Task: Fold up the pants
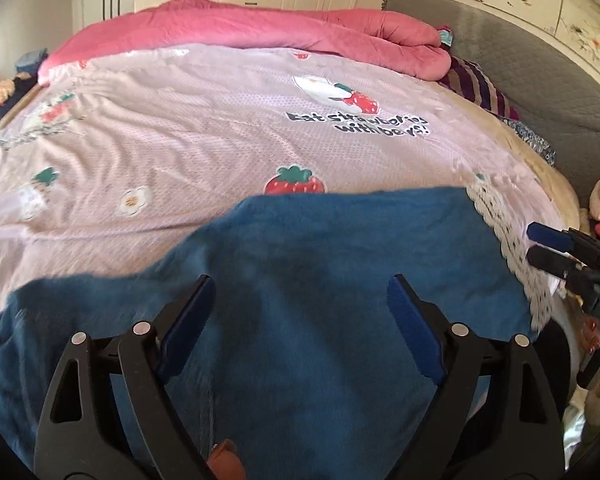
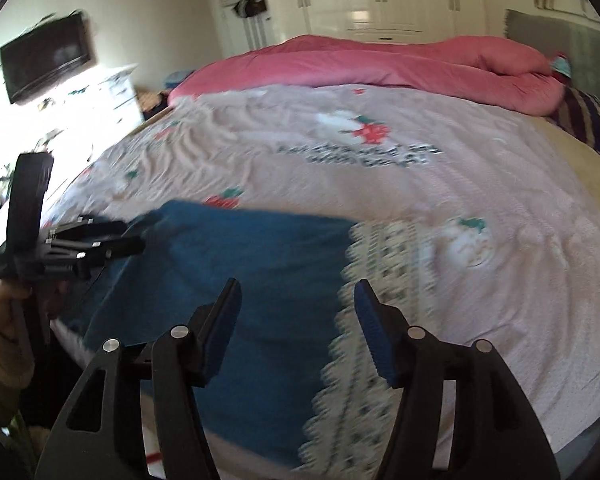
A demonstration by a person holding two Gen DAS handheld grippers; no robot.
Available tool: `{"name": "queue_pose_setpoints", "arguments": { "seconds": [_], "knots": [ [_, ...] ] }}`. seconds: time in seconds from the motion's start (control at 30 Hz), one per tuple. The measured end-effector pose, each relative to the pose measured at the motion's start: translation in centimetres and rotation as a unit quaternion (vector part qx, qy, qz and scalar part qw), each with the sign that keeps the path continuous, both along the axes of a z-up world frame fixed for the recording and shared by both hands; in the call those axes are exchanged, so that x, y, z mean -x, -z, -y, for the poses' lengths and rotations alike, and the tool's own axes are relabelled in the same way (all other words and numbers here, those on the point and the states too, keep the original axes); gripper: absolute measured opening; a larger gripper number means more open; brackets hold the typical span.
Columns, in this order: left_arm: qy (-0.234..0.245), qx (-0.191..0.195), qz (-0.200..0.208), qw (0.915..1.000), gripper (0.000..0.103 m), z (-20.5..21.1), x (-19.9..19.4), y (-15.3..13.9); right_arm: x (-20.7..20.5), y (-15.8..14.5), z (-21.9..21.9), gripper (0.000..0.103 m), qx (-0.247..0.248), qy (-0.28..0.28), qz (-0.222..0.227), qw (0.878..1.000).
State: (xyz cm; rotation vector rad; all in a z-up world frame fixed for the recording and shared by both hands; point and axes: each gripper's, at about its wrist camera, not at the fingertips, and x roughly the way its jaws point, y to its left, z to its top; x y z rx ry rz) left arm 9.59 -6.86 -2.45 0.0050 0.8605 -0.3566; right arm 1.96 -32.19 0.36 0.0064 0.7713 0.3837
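Pants (image 1: pixel 308 264): blue, soft cloth, spread on the bed (image 1: pixel 204 136) at its near edge, lying partly over a white lace-edged cloth (image 1: pixel 512 256); from these views I cannot tell waist from legs.
Left gripper (image 1: pixel 300 312): hovers over the middle of the pants, fingers spread wide, nothing between them.
Right gripper (image 2: pixel 296 320): sits above the right edge of the pants where blue meets lace, fingers spread and holding nothing; this view is blurred.
Step in hand, as I judge it: reaching for a grip before a fold; no fold is clearly made yet.
Doing it well: each gripper should go to a corner or edge of the pants, not the middle, so the cloth lifts as a flat sheet.
Grip: slide one finger under the blue edge and pinch only the pants; on the right side the lace lies just beside the hem and could be caught with it.
Lift and lay: raise both ends level, carry them over together, and line up edge on edge before letting go.
Risk: the soft cloth may sag or bunch in the middle; the pink quilt (image 1: pixel 260 28) lies well apart and is no obstacle.
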Motion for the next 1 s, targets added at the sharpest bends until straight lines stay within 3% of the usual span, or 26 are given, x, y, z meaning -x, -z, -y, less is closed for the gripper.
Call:
{"name": "queue_pose_setpoints", "arguments": {
  "seconds": [0.17,0.3,0.57,0.77,0.9,1.0],
  "knots": [
    [-0.025,-0.004,0.011,0.9996,0.082,-2.0,3.2,-0.2,1.0,1.2,-2.6,0.058,0.018,-0.022,-0.016,0.999],
    [-0.066,-0.034,0.036,0.9966,0.087,-4.7,5.4,-1.0,1.5,1.5,-3.3,0.058,0.022,-0.028,-0.024,0.999],
    [-0.136,-0.096,0.022,0.9858,0.091,-10.1,6.6,0.5,2.1,1.8,-4.6,0.063,0.048,-0.046,-0.027,0.997],
    [-0.138,-0.104,0.016,0.9848,0.091,-13.2,6.7,1.5,2.5,3.2,-4.5,0.063,0.083,-0.053,-0.050,0.994],
    [-0.126,-0.104,0.015,0.9864,0.091,-13.8,6.5,2.1,2.2,5.0,-3.0,0.063,0.125,-0.025,-0.081,0.989],
    [-0.123,-0.109,0.018,0.9862,0.091,-13.6,6.4,2.5,2.3,5.5,-2.3,0.063,0.108,-0.025,-0.085,0.990]
  ]
}}
